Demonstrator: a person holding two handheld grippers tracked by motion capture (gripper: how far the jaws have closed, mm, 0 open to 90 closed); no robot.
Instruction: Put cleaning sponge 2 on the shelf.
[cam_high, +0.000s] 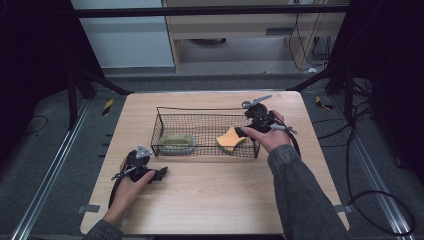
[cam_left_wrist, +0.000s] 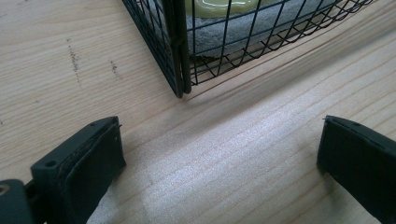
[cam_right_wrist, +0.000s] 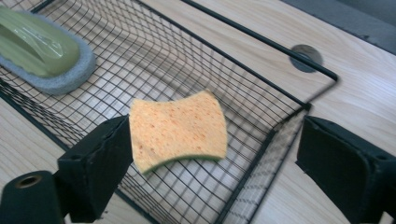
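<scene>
Spread wide, the right gripper (cam_right_wrist: 212, 163) has its jaws around the orange waisted sponge (cam_right_wrist: 177, 130) without clamping it, over the black wire basket's (cam_high: 200, 109) right end. Leftward lies a grey pad with green handle (cam_high: 176, 143); the left gripper (cam_left_wrist: 219, 158) rests wide open and empty on the bare wooden table (cam_high: 215, 195) beside the basket's near-left corner.

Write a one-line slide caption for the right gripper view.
Open right claw over a wire basket, orange sponge against one jaw, green scrubber at the far end.

L gripper (cam_high: 161, 173) low at near left, jaws wide apart, forearm straight. R gripper (cam_high: 240, 132) farther, at right, jaws apart too, sleeve arm reaching forward.
</scene>
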